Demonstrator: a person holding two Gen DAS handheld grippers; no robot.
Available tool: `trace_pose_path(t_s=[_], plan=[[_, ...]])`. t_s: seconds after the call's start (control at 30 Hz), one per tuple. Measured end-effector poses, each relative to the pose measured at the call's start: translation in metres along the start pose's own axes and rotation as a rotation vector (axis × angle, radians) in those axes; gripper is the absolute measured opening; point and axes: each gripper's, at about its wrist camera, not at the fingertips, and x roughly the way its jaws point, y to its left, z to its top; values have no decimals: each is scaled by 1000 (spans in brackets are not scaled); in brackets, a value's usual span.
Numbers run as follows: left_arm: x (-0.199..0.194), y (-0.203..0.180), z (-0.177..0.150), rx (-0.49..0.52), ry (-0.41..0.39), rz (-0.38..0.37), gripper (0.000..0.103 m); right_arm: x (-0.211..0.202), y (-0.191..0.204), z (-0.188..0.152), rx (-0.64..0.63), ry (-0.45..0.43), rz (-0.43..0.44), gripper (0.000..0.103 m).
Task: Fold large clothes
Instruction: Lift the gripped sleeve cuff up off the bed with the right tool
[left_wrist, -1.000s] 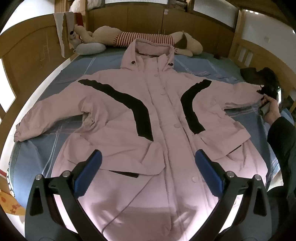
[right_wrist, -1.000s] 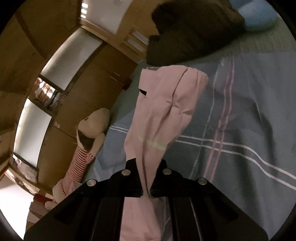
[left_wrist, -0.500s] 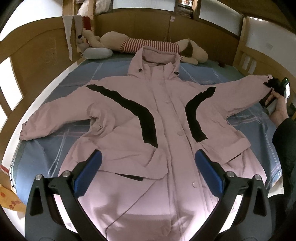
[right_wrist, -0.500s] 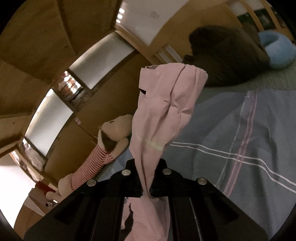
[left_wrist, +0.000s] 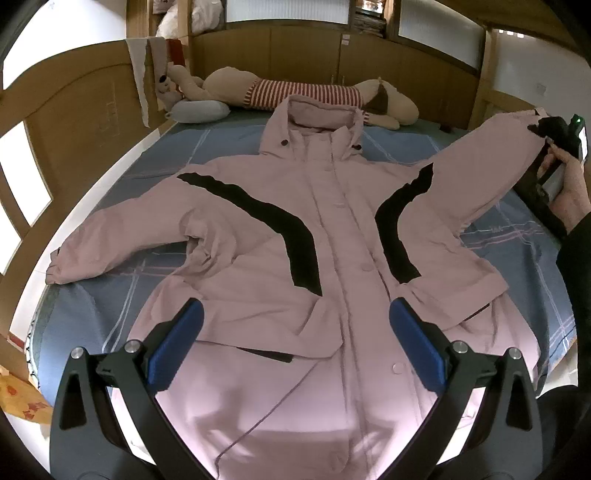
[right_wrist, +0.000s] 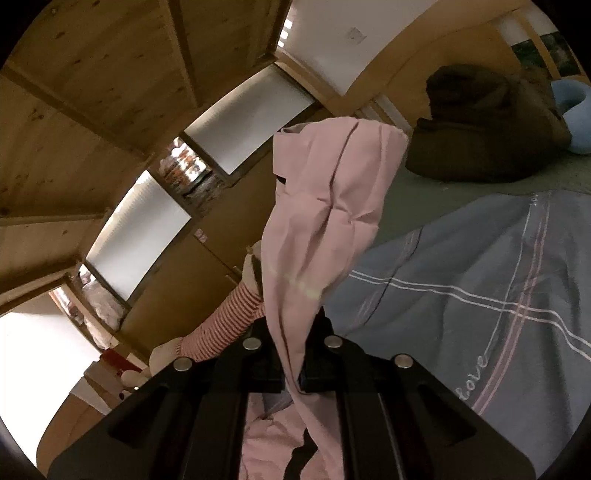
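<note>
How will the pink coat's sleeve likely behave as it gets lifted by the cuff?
Probably floppy: the sleeve sags between the right gripper and the shoulder. It likely creases easily, as the cuff crumples past the fingers. The coat looks padded, so it may drag.

The pink coat's (left_wrist: 332, 229) hem is cut off by the left wrist view's lower edge.
</note>
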Motion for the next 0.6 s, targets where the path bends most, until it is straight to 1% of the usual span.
trace_pose_path(t_s=[0.2, 0.6], plan=[[1, 1, 0, 1, 1, -1, 101, -3, 10, -2, -2, 11, 26, 5], [4, -2, -2, 14, -4, 15, 101, -9, 42, -10, -30, 27, 98, 5]])
